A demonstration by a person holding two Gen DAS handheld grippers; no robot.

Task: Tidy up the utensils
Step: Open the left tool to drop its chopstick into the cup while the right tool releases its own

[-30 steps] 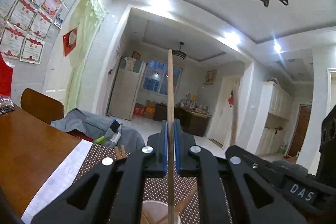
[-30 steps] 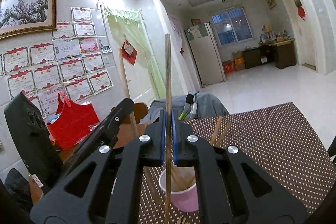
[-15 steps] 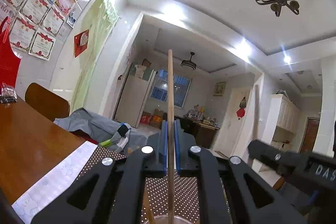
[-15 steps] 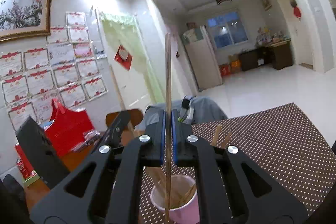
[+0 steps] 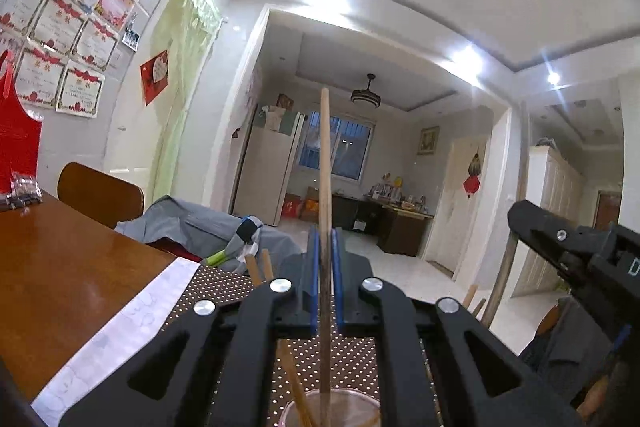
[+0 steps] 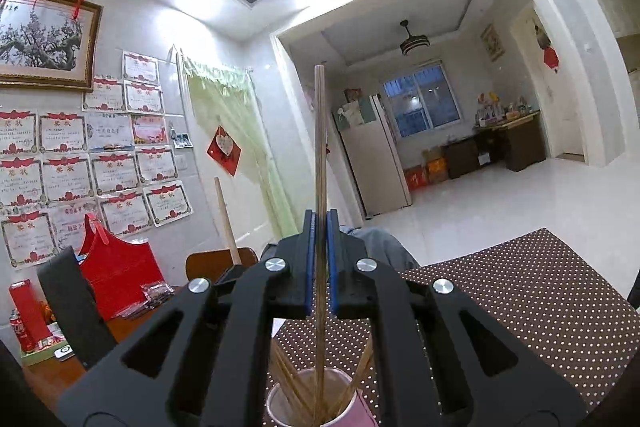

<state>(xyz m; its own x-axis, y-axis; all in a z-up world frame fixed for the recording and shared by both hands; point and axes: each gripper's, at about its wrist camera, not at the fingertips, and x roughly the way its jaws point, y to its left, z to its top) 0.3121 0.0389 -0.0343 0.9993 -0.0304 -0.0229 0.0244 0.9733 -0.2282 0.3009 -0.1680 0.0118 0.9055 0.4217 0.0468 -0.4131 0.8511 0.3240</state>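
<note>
My left gripper (image 5: pixel 325 255) is shut on a light wooden chopstick (image 5: pixel 325 187) held upright, its lower end inside a pink cup (image 5: pixel 352 407) at the frame bottom. My right gripper (image 6: pixel 320 239) is shut on a darker chopstick (image 6: pixel 319 155), also upright, its lower end inside the same pink cup (image 6: pixel 356 413), which holds several chopsticks. The right gripper shows at the right of the left wrist view (image 5: pixel 576 251). The left gripper's chopstick shows at the left of the right wrist view (image 6: pixel 226 223).
The cup stands on a brown dotted placemat (image 6: pixel 540 299) on a wooden table (image 5: pixel 60 267). A red bag (image 6: pixel 120 279), a red can (image 6: pixel 24 311) and a snack packet (image 6: pixel 154 293) sit at the table's far left. A chair (image 5: pixel 100 195) with grey clothing (image 5: pixel 192 227) stands behind.
Both grippers have tilted up and shifted so the cup now sits directly below them. The chopstick ends have gone down into the cup. The right gripper has drawn away from the left.
</note>
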